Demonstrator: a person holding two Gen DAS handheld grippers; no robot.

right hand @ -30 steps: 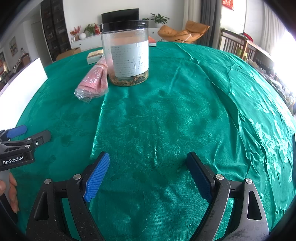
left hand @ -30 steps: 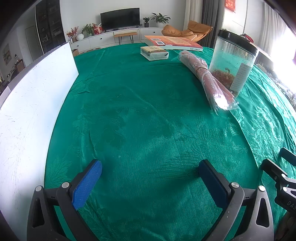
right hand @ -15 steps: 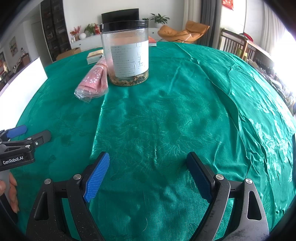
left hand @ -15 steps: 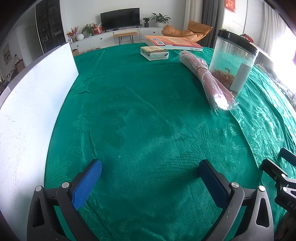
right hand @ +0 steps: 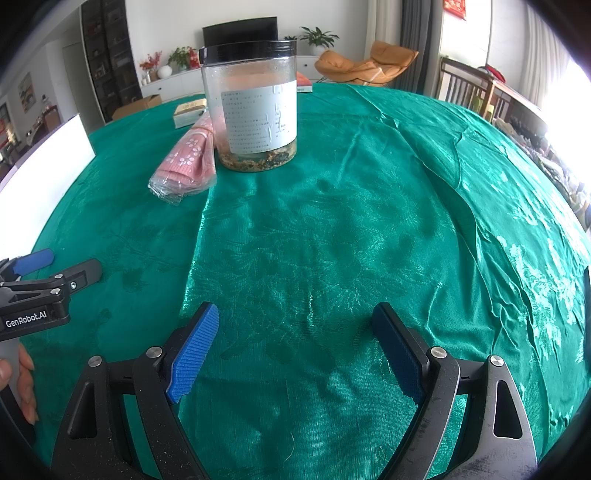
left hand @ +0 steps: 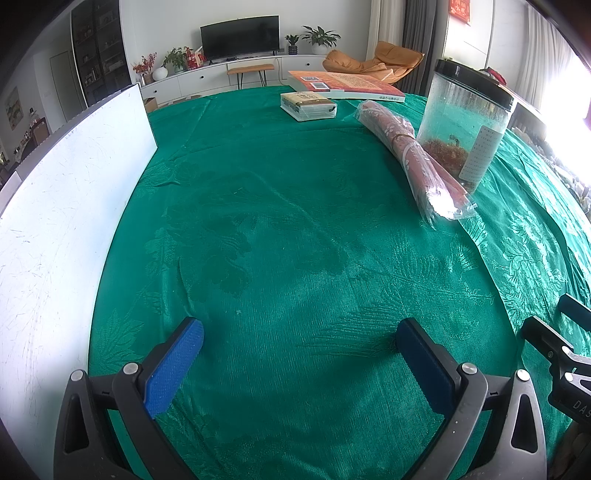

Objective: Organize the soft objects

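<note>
Two grippers, left gripper point(left hand: 299, 332) and right gripper point(right hand: 295, 317), jaws wide and empty over the green-clothed table point(left hand: 280, 229); farther back one bagged pink cloth roll point(left hand: 410, 155) touching one jar point(left hand: 465, 122), two books point(left hand: 308, 105), living room behind.

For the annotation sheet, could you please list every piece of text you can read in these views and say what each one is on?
"GenRobot.AI": white lettering on the left tool's body.
"DAS", cut off by the frame edge: on the right tool's body.
Jar label: printed lines, too small to read.
Large book: square code and cover text, unreadable.
Small book: cover print blurred.
Red wall hanging: characters unreadable.
</note>
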